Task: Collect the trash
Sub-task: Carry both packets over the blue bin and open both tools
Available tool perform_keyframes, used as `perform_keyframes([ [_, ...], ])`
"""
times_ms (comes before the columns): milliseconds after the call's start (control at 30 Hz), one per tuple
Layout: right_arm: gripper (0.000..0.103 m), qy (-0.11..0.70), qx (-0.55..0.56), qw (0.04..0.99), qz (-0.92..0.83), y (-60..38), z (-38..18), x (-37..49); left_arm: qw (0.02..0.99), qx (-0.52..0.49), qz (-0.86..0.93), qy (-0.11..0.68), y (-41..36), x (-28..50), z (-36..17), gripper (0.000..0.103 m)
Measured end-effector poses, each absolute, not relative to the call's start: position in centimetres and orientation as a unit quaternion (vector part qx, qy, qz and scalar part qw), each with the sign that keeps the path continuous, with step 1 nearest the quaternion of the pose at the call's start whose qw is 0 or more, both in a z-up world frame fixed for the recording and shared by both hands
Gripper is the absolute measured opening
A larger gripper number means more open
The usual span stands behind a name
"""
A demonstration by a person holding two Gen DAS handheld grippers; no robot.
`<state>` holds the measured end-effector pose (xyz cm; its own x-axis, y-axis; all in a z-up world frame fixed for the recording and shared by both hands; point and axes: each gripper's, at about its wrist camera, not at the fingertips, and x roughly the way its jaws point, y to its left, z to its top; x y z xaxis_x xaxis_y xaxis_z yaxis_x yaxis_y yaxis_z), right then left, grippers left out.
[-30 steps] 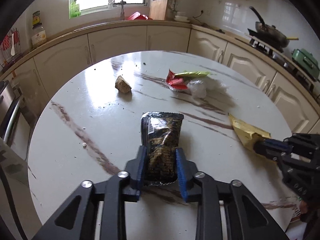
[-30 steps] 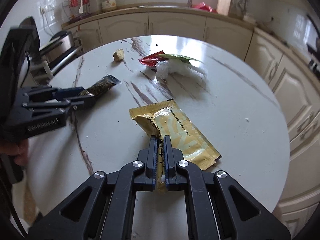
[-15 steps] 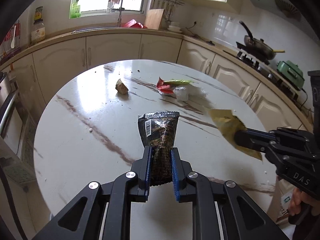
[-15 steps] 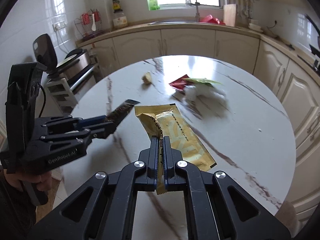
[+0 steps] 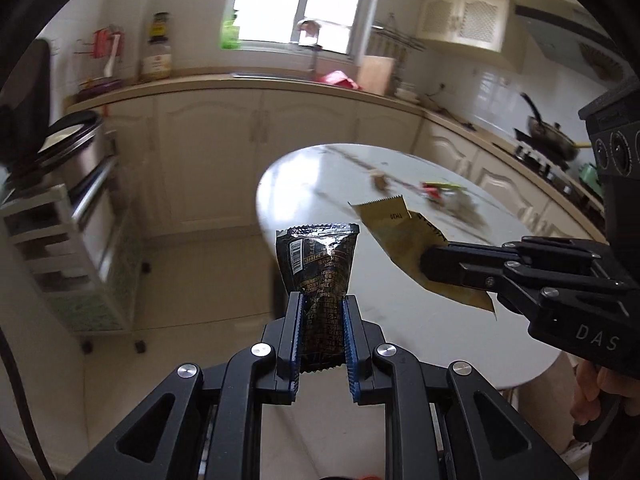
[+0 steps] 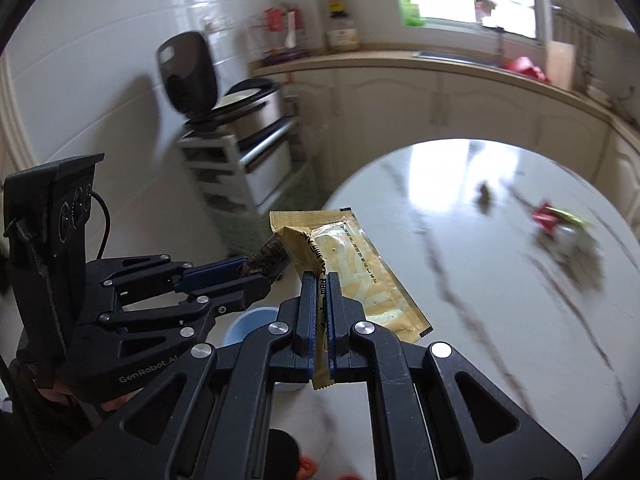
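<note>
My left gripper point(image 5: 322, 304) is shut on a black snack wrapper point(image 5: 318, 264) and holds it upright in the air, off the table's left edge. My right gripper point(image 6: 320, 284) is shut on a gold wrapper point(image 6: 348, 268), also lifted clear of the round marble table point(image 6: 500, 280). In the left wrist view the right gripper point(image 5: 430, 266) holds the gold wrapper point(image 5: 394, 232) just right of the black one. In the right wrist view the left gripper point(image 6: 256, 270) sits close at left. A red and green wrapper with white plastic point(image 6: 560, 224) and a brown lump point(image 6: 486, 194) lie on the table.
A light blue bin rim point(image 6: 250, 320) shows on the floor under the two grippers. A white cart with a steel cooker point(image 6: 244, 148) stands by the wall at left. Cabinets and a counter point(image 5: 260, 128) curve around behind the table.
Both grippers have lifted their wrappers off the table and swung left, past the table's edge and over the floor. The table has dropped away to the right in both views.
</note>
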<state>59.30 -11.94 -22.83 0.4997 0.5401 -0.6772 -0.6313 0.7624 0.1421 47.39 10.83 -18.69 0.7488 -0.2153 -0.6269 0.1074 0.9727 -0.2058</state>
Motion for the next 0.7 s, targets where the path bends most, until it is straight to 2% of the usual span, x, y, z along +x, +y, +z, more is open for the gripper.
perform_keyframes([
  [333, 0.005, 0.399, -0.105, 0.810, 0.417, 2.0, -27.4, 58.6, 0.911, -0.126, -0.003, 0.394, 22.5, 41.7, -23.8, 0.015],
  [467, 0.005, 0.425, -0.119, 0.790, 0.427, 5.6, -30.6, 58.9, 0.898, -0.141, 0.020, 0.416, 24.6, 42.1, -26.4, 0.016],
  [567, 0.005, 0.449, -0.123, 0.776, 0.426, 7.2, -33.3, 59.8, 0.886, -0.147, 0.037, 0.437, 25.2, 43.1, -28.5, 0.024],
  [700, 0.005, 0.475, -0.120, 0.760, 0.426, 8.6, -36.5, 61.0, 0.878, -0.144, 0.061, 0.452, 24.9, 45.4, -29.6, 0.024],
])
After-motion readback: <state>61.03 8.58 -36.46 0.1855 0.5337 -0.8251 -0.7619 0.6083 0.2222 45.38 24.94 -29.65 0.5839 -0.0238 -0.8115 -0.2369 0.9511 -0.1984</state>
